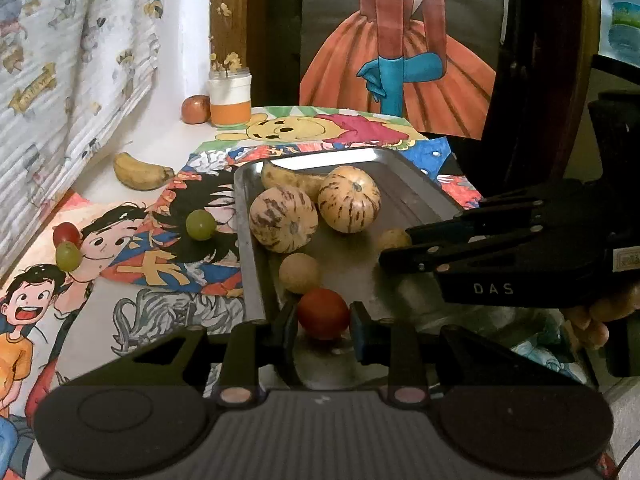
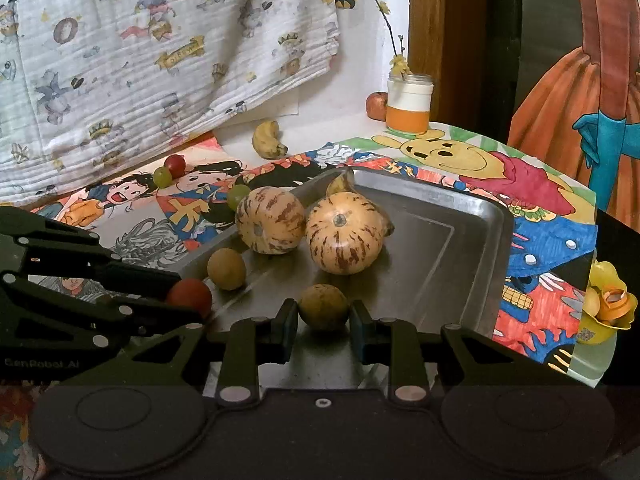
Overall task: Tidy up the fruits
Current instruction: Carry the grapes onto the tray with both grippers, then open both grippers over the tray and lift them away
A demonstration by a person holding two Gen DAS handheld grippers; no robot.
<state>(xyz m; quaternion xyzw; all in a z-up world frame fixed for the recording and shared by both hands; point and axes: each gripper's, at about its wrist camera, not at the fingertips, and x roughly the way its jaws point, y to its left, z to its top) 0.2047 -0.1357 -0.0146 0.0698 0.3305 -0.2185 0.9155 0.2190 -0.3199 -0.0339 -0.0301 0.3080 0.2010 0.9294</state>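
1. The left gripper (image 1: 323,326) is reaching over the near edge of the metal tray (image 1: 420,184); its jaws are standing moderately wide on either side of a red tomato (image 1: 323,313), and contact with the pads cannot be confirmed.
2. The right gripper (image 2: 324,330) is hovering low over the tray floor, its jaws likewise standing apart around a small brown round fruit (image 2: 324,306), with narrow gaps showing on both sides.
3. Two striped melons (image 1: 283,219) (image 1: 349,199) are lying side by side, touching, in the middle of the tray, with a yellow-brown banana (image 1: 288,176) lying behind them near the far rim.
4. A pale tan ball-shaped fruit (image 1: 299,273) is sitting near the tray's left wall, just beyond the tomato.
5. Outside the tray, on the cartoon-printed drawings (image 1: 160,264), a green grape (image 1: 201,224) is lying alone, while a second green grape (image 1: 68,256) and a cherry tomato (image 1: 66,234) are touching farther left.
6. A loose banana (image 1: 141,171) is resting near the hanging patterned cloth (image 1: 60,80).
7. An apple (image 1: 195,109) is sitting just beside a white-and-orange jar (image 1: 231,96) at the back.
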